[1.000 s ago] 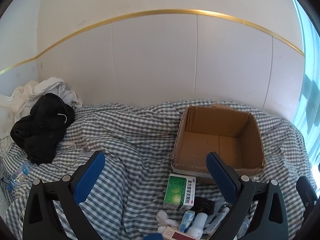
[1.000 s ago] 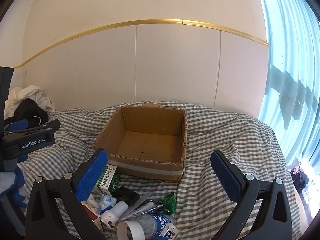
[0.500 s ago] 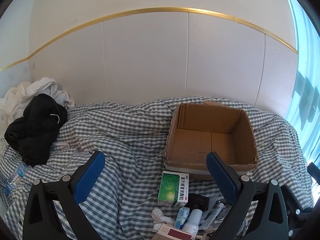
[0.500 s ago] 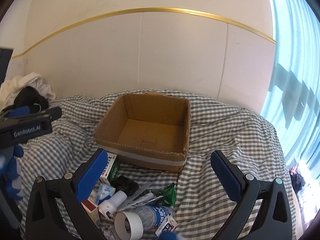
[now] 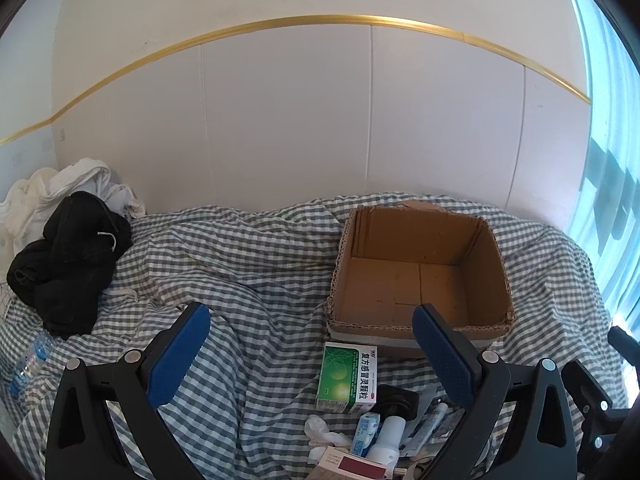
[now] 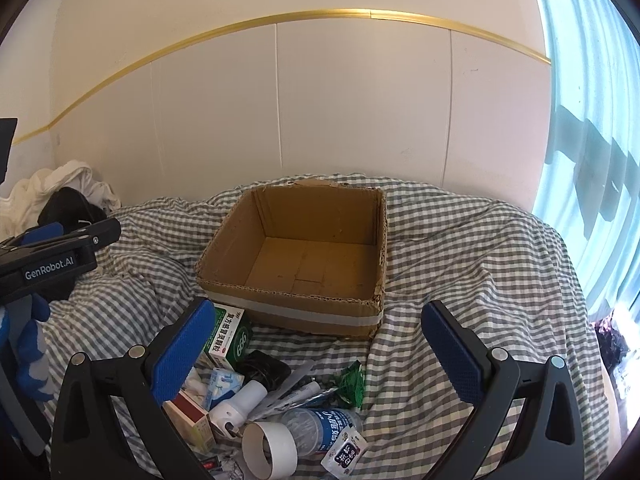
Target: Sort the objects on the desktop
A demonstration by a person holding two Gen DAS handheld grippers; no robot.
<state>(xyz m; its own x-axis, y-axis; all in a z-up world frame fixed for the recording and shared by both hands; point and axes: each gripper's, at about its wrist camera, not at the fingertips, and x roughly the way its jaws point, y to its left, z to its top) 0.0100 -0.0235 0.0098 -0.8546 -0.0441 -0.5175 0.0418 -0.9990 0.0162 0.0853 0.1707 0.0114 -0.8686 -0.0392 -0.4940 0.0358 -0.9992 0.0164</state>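
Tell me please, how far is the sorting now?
Nothing looks done: the box is empty. Nothing is in hand either: the left gripper and the right gripper are both open and hold nothing. All is left: the green carton, the bottle, the tape roll, the white tube and the other small items lie in a pile on the checked cloth in front of the box.
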